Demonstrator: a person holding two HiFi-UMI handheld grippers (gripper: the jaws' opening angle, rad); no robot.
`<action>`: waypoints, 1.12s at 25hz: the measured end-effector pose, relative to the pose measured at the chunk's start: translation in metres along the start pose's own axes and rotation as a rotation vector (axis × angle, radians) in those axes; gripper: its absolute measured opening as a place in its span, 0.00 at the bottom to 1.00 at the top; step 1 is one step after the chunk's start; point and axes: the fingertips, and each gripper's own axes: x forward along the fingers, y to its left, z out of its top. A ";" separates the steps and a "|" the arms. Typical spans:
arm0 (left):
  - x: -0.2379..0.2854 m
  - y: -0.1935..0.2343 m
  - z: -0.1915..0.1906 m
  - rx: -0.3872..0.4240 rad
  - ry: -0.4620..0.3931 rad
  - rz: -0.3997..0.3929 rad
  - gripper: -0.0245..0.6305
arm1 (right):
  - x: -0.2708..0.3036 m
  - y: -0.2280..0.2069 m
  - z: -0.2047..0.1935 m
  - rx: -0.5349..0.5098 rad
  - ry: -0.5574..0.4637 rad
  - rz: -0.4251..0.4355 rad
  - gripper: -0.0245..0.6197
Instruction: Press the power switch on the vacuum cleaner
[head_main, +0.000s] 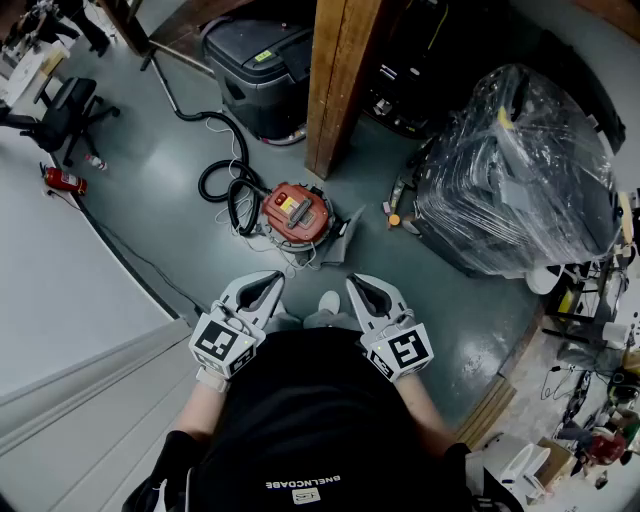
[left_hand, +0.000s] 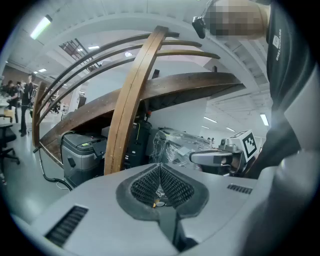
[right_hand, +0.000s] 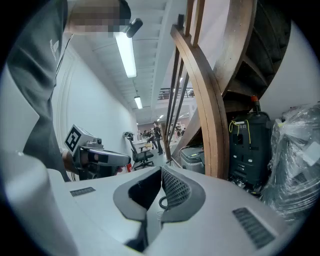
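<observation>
Grey-green workshop floor (head_main: 150, 210) spread under everything. Largest on it was a plastic-wrapped stack (head_main: 520, 170) toward the right edge, then a wooden post (head_main: 340, 80) rising at the middle with a grey lidded bin (head_main: 262, 75) just beside it on the left. An office chair (head_main: 65, 110) stood near the far left corner. The red vacuum cleaner (head_main: 296, 212) sat on the floor near the foot of the post, its black hose (head_main: 222, 180) looped beside it. Well short of it, close to the person's body, the left tool (head_main: 273, 279) and the right tool (head_main: 353, 281) were each clenched on nothing, ribbed pads (left_hand: 172, 186) meeting at the tips
</observation>
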 end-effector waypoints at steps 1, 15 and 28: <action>0.000 -0.001 0.000 -0.003 0.001 -0.002 0.06 | -0.001 -0.001 0.001 0.005 -0.004 0.000 0.08; 0.021 -0.011 -0.003 -0.038 0.006 0.043 0.06 | -0.013 -0.025 0.000 0.025 -0.017 0.034 0.08; 0.067 -0.036 -0.011 -0.059 0.037 0.093 0.06 | -0.028 -0.081 -0.014 0.083 -0.011 0.091 0.08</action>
